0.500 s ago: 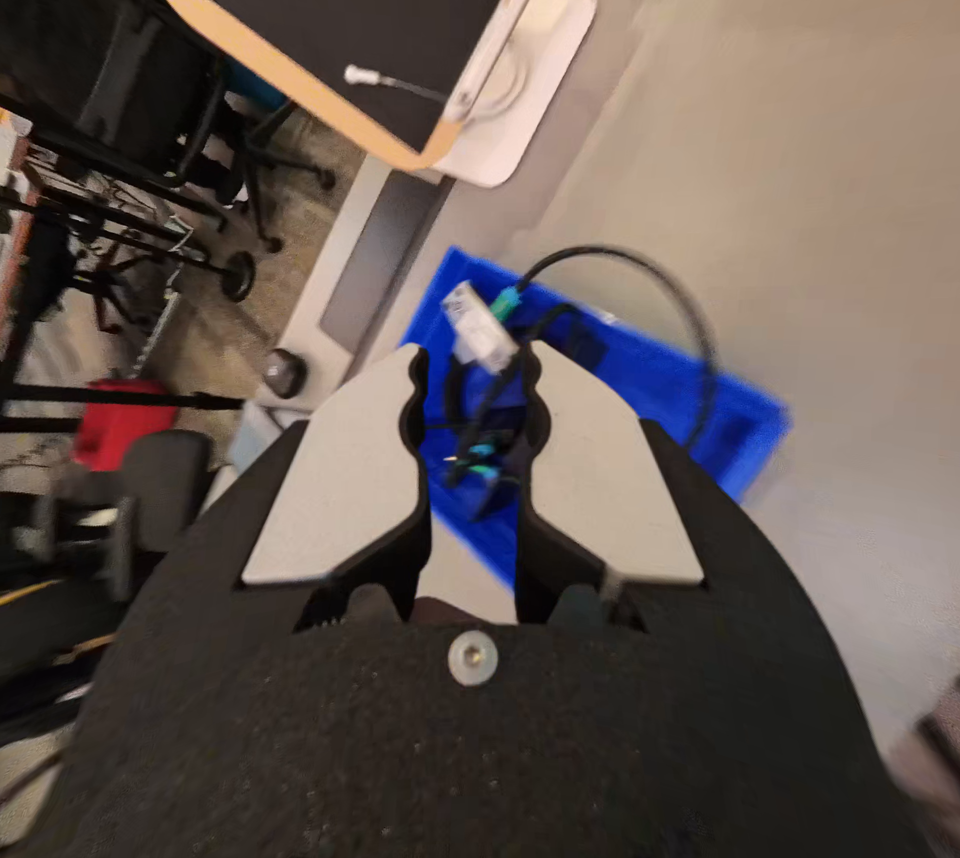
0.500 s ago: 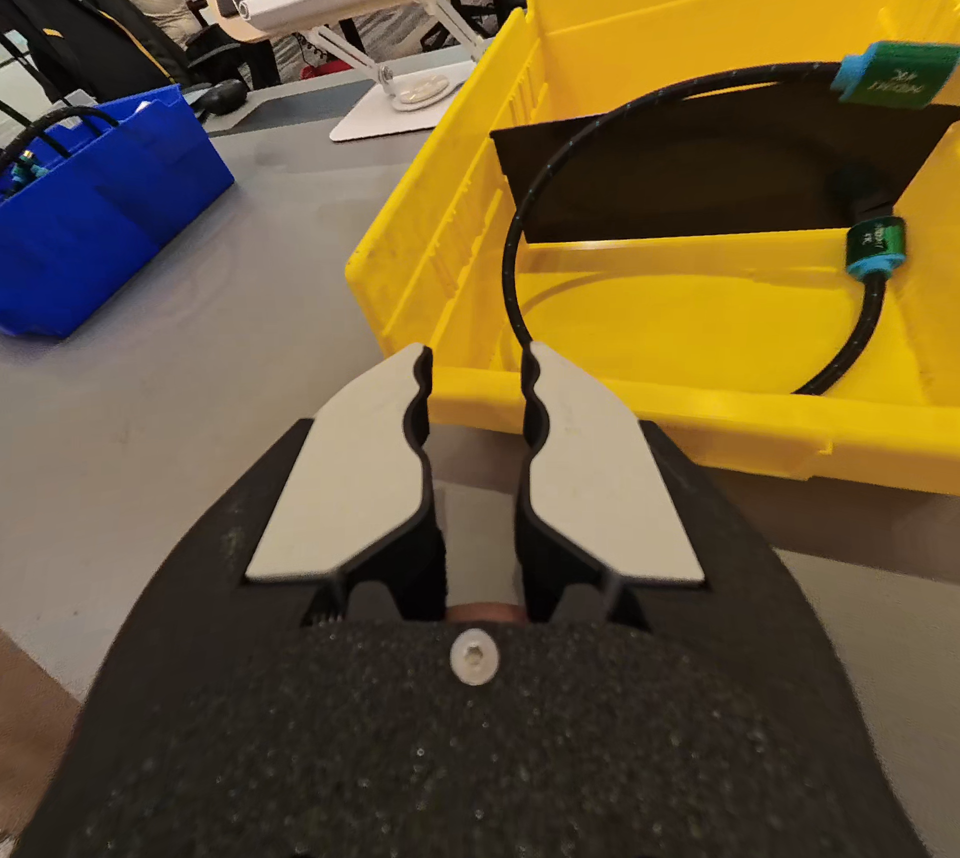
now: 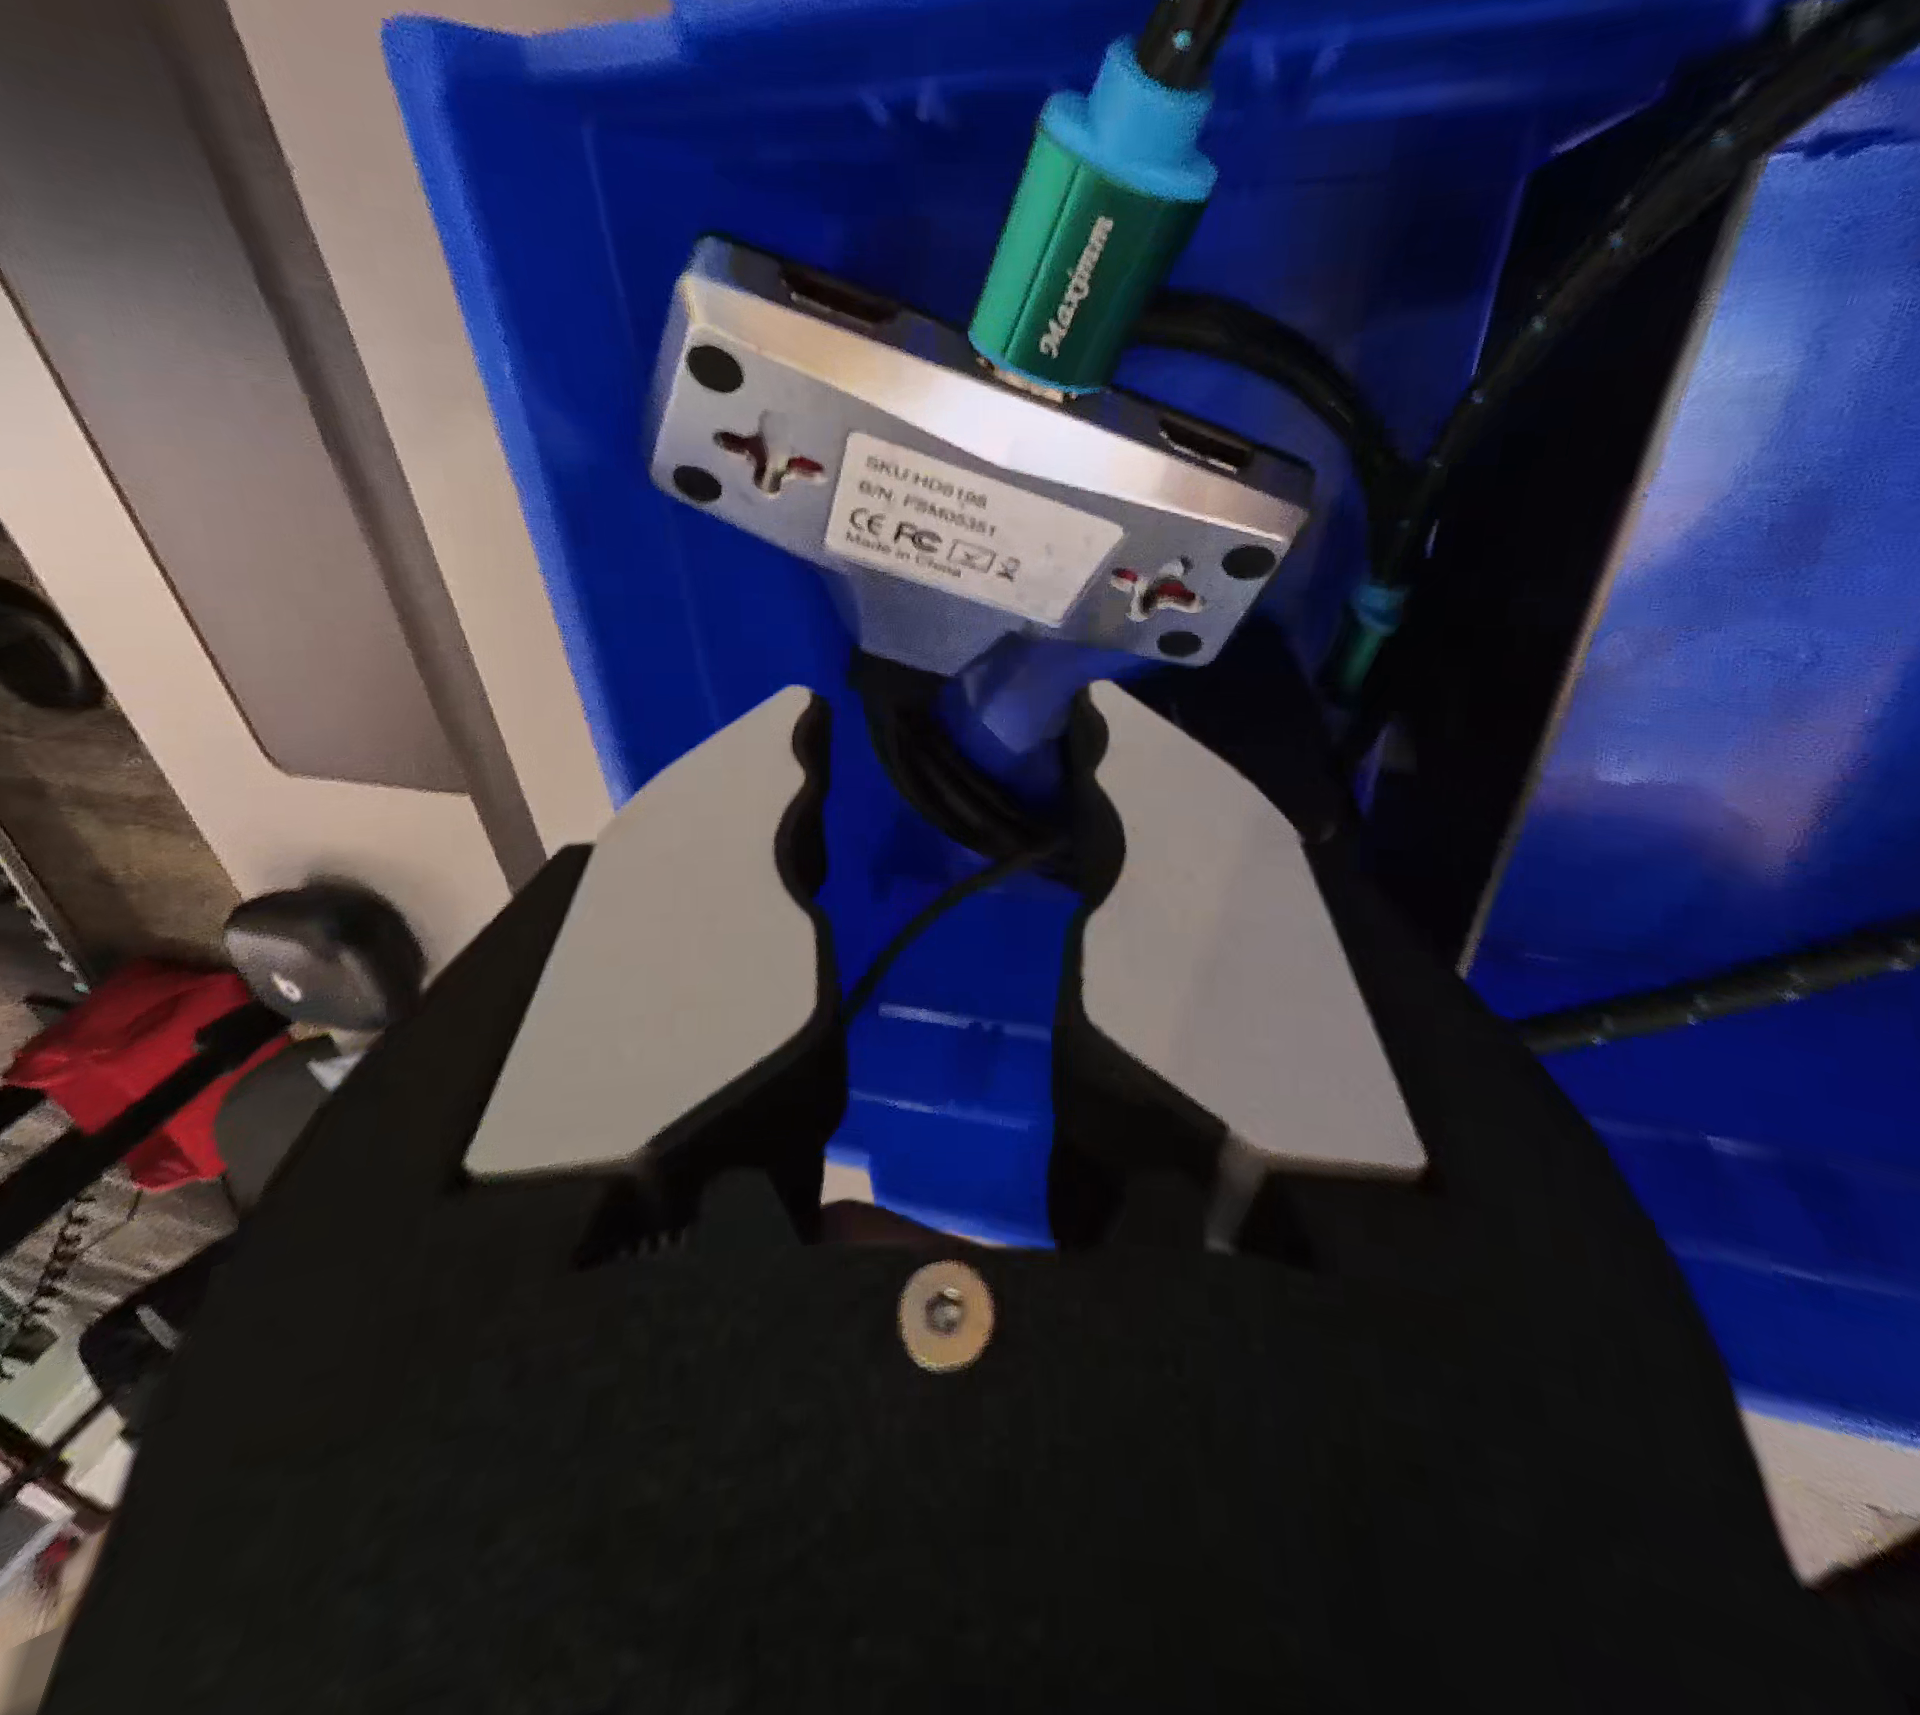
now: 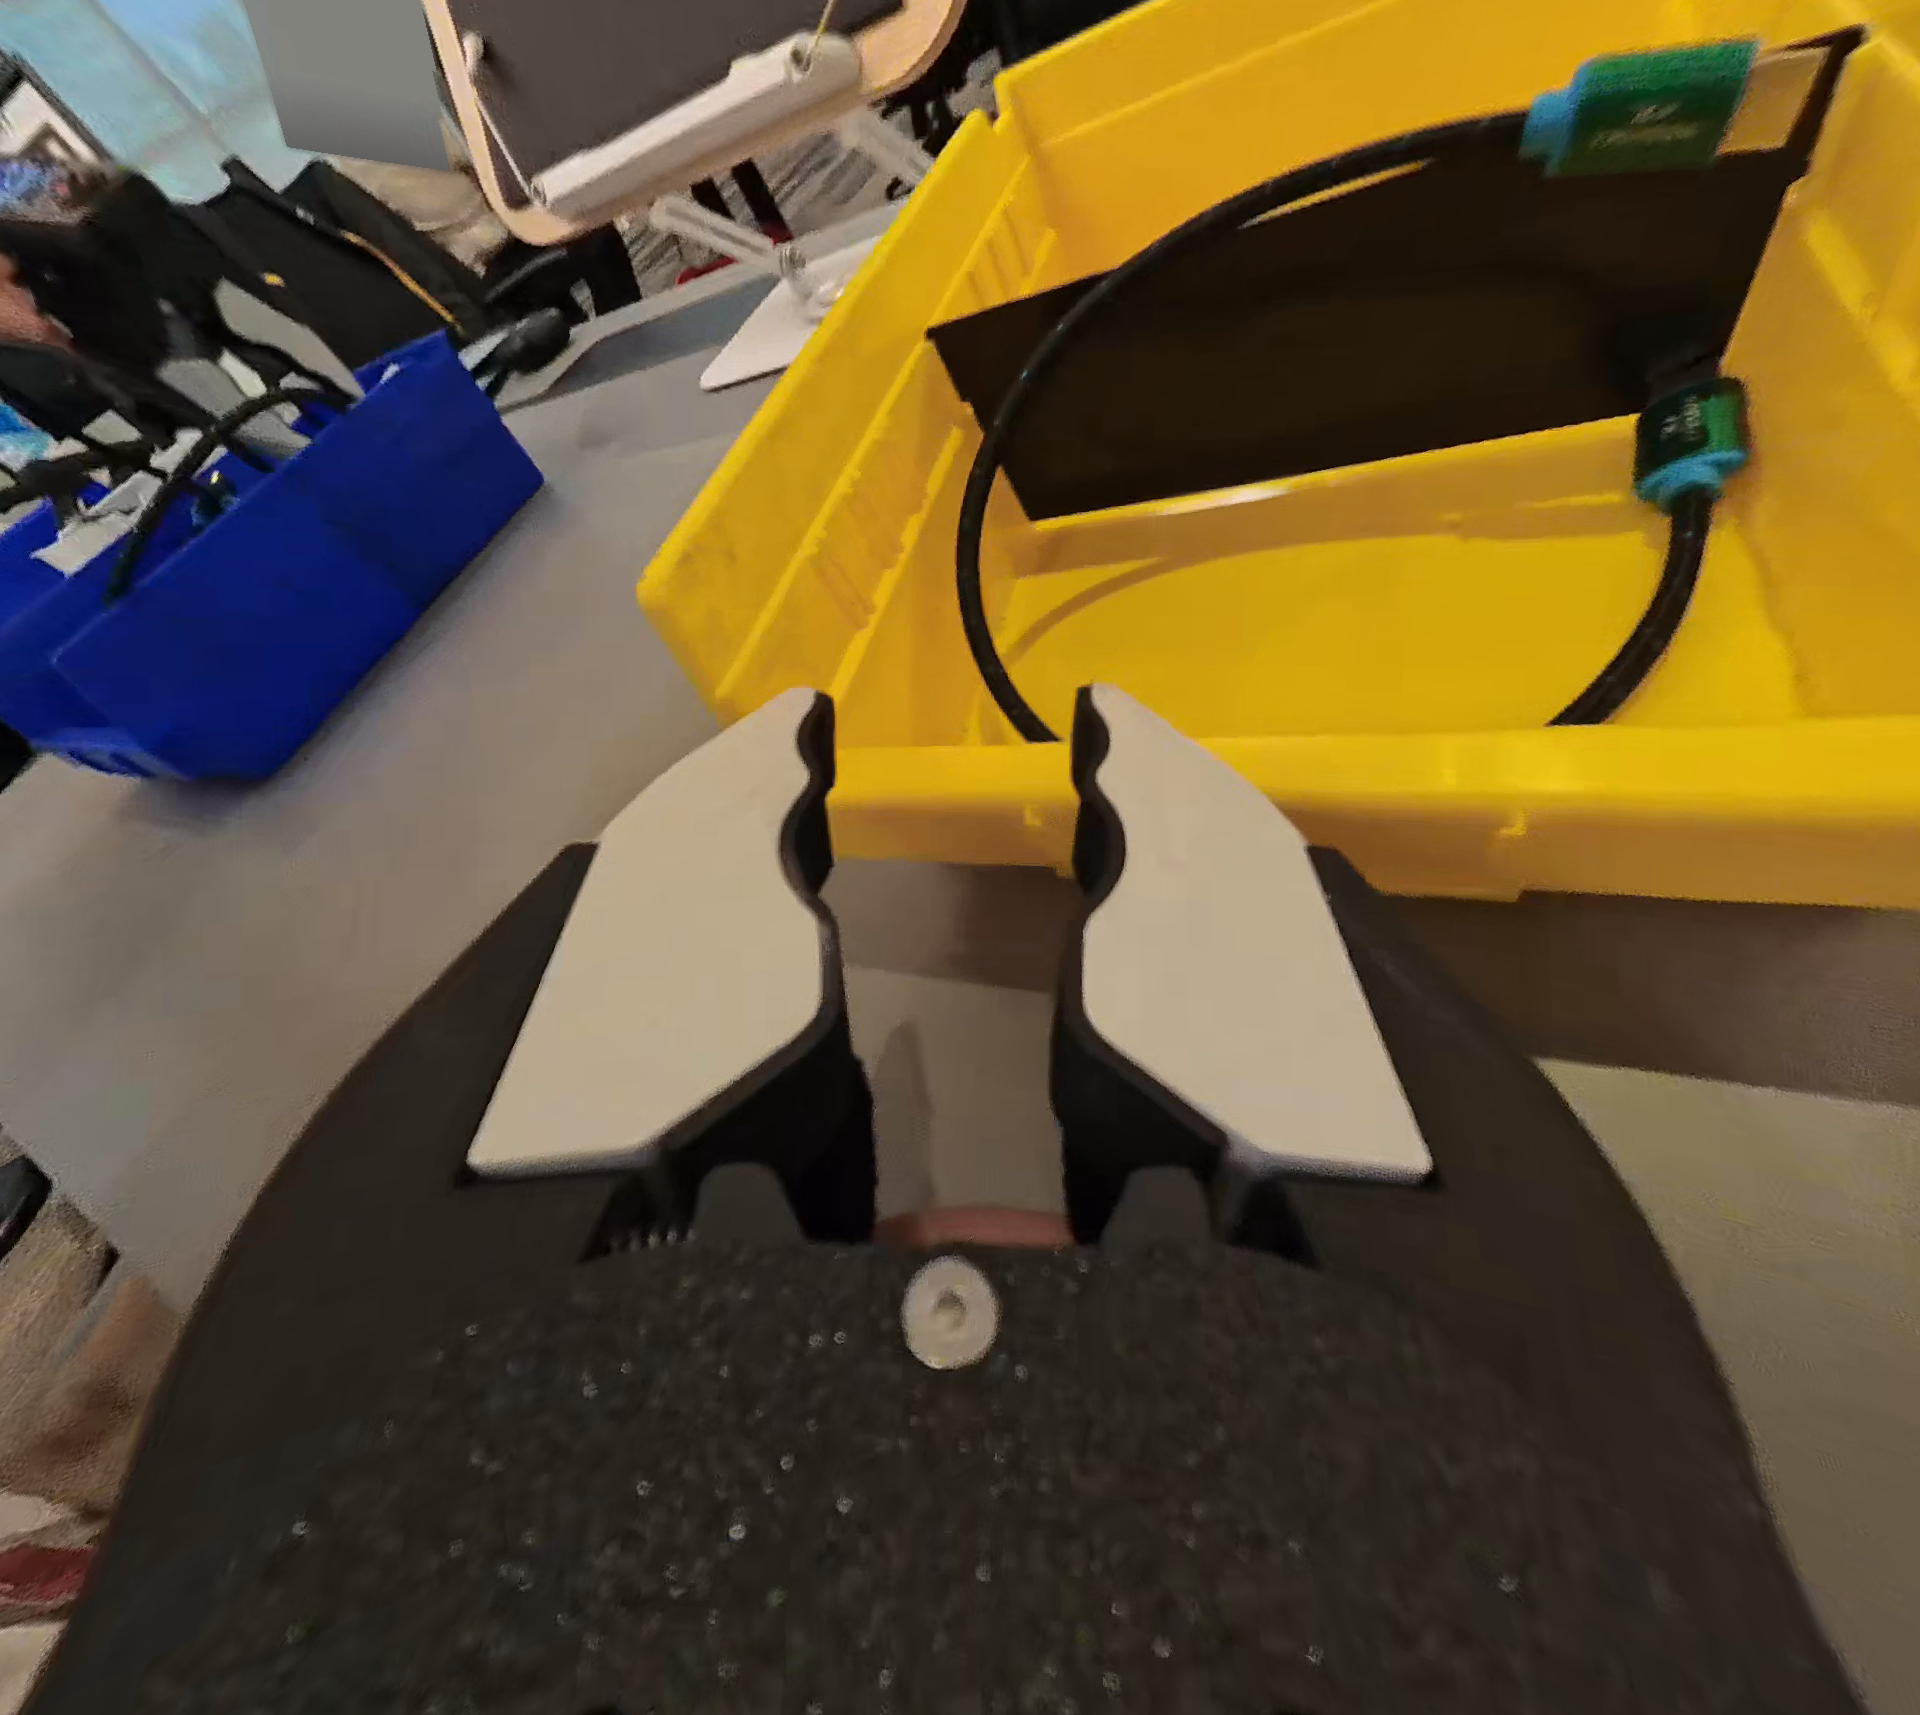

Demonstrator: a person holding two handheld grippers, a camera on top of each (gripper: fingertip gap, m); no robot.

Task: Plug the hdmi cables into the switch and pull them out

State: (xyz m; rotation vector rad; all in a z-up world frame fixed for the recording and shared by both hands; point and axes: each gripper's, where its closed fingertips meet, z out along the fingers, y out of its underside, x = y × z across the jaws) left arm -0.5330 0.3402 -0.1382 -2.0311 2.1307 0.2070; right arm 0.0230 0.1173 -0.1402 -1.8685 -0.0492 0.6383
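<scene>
Right wrist view: grey table [image 4: 312,886] bears blue bin [image 4: 281,564], yellow bin [image 4: 1143,792].

White sticker [image 3: 971,538] on underside of silver HDMI switch [image 3: 831,377]: several lines of dark print plus certification marks. Green plug [image 3: 1081,263] seated in switch: pale script along shell. Upper green plug [image 4: 1642,112] and lower green plug [image 4: 1691,429] in yellow bin [image 4: 1247,792]: pale print, too blurred to read.
</scene>
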